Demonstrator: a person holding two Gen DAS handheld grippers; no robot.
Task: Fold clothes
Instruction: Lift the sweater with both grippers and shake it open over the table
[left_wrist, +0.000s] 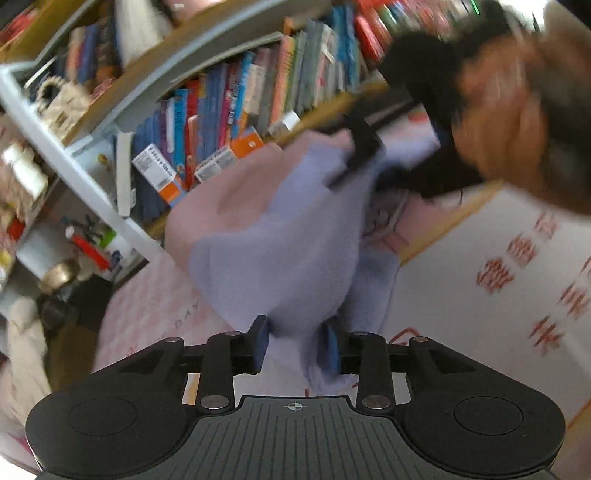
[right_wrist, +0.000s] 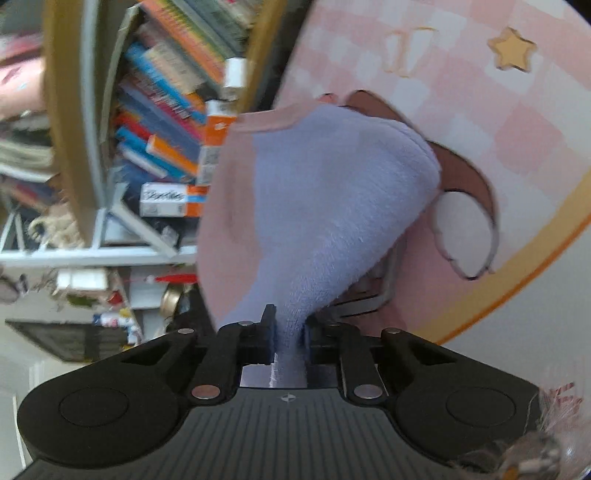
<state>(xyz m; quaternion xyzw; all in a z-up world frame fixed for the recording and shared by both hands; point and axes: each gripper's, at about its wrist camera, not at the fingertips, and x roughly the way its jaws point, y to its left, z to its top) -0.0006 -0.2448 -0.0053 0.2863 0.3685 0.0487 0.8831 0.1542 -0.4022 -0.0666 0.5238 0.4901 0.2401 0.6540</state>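
Between the blue pads of the left gripper (left_wrist: 297, 345), seen from the left wrist, hangs the lower end of a lavender fleece garment (left_wrist: 280, 236) with a pale pink part along its left side. The jaws stand partly apart; the cloth lies in the gap and touches the right pad, while the left pad stands clear of it, so nothing is pinched here. The garment rises away from the gripper, lifted above a pink patterned sheet (left_wrist: 155, 310). At its upper end the right gripper (left_wrist: 360, 155) shows as a blurred black shape against the cloth, with the person's hand (left_wrist: 506, 122) behind it at upper right. A bookshelf (left_wrist: 229, 96) packed with books fills the upper left.

From the right wrist, the right gripper (right_wrist: 289, 338) is pressed together on a bunched neck of the same lavender fleece garment (right_wrist: 332, 192), which squeezes narrow between the pads and fans out wide beyond them. Behind it lies a pink checked cloth (right_wrist: 517, 122) with a gold star (right_wrist: 511, 50), and the bookshelf (right_wrist: 166, 96) stands at left.
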